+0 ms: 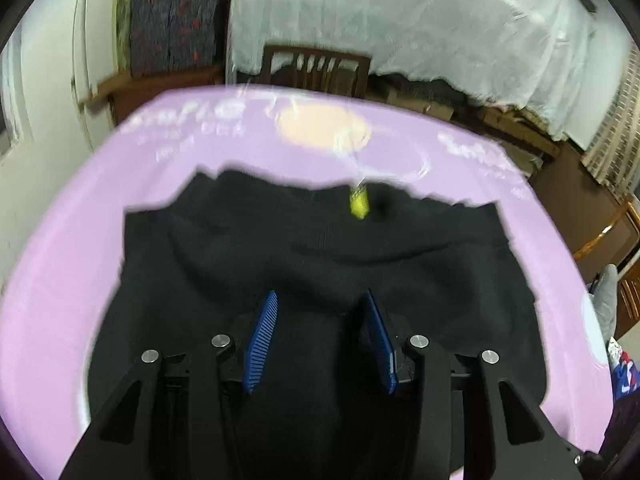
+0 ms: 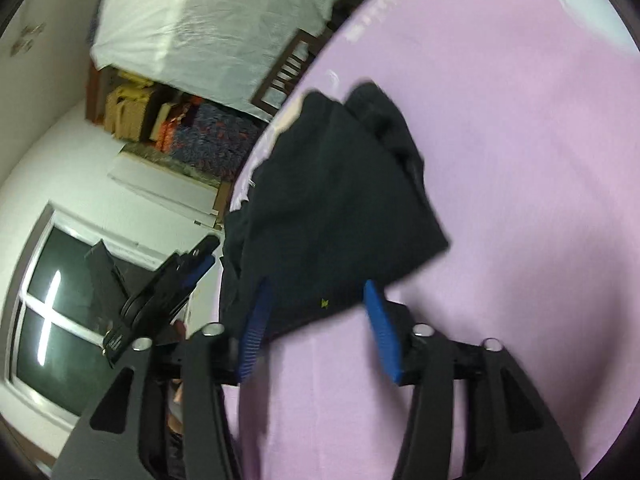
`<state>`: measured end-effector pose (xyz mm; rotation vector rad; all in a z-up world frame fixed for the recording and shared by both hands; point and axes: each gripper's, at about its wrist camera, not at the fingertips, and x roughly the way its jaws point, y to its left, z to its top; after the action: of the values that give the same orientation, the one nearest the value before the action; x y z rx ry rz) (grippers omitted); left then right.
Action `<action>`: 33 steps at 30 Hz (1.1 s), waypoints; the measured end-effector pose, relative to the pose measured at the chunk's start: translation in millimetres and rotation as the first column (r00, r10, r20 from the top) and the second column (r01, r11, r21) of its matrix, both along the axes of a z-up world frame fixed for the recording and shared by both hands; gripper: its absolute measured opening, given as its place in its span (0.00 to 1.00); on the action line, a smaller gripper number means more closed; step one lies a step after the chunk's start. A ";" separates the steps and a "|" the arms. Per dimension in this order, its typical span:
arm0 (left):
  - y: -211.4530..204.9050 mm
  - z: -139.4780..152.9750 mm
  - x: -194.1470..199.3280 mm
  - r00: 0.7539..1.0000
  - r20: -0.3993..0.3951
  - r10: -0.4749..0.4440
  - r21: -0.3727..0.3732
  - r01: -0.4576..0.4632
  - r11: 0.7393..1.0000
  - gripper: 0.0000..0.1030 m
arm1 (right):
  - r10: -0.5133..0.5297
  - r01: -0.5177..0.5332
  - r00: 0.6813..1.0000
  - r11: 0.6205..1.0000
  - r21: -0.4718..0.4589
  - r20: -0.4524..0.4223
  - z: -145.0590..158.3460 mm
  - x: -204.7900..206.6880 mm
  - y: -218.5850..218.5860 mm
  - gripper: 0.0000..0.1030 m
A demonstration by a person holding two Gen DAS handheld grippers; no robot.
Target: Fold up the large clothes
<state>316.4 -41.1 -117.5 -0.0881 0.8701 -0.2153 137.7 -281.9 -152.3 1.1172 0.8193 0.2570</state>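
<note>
Left wrist view is showing the left gripper point(image 1: 320, 336) gaping over the black garment point(image 1: 304, 264) lying on the pink sheet point(image 1: 60, 272), its yellow tag point(image 1: 359, 202) visible; right wrist view is catching the right gripper point(image 2: 316, 328) spread, empty, at the garment's edge.

I have the left gripper point(image 1: 320, 308) pitched downward, its two blue fingers point(image 1: 262, 340) standing apart with a clear gap between them; nothing is pinched there, and the pads press on nothing that I can make out. The black linkage arms behind them splay symmetrically to either side.

My right gripper point(image 2: 316, 308) is rolled well over to one side and points less steeply. Its blue fingers point(image 2: 384, 340) are also apart, wider than the left pair. The picture is smeared, so I think the pads are clear of any contact, but I cannot be sure. Off beyond its left finger I see the left gripper point(image 2: 172, 280) side-on, tilted.
</note>
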 end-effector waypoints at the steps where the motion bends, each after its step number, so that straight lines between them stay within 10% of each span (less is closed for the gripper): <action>1: 1.1 -7.6 4.4 1.000 -0.020 -0.001 -0.007 0.001 1.000 0.44 | -0.004 0.005 1.000 1.000 0.015 -0.024 -4.4 2.4 6.4 0.52; 18: -7.0 -19.3 8.6 1.000 0.004 -0.007 0.050 0.007 0.999 0.46 | -0.343 0.331 0.928 0.938 -0.102 -0.145 -19.5 59.2 17.8 0.49; 33: -8.7 -20.7 9.1 1.000 0.005 -0.007 0.073 0.006 0.997 0.46 | -0.322 0.307 0.944 0.938 -0.158 -0.074 -27.6 85.6 12.3 0.29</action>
<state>325.5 -49.8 -138.2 -0.0170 0.8726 -0.1898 223.2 -269.7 -179.9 1.1123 0.7205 -0.1254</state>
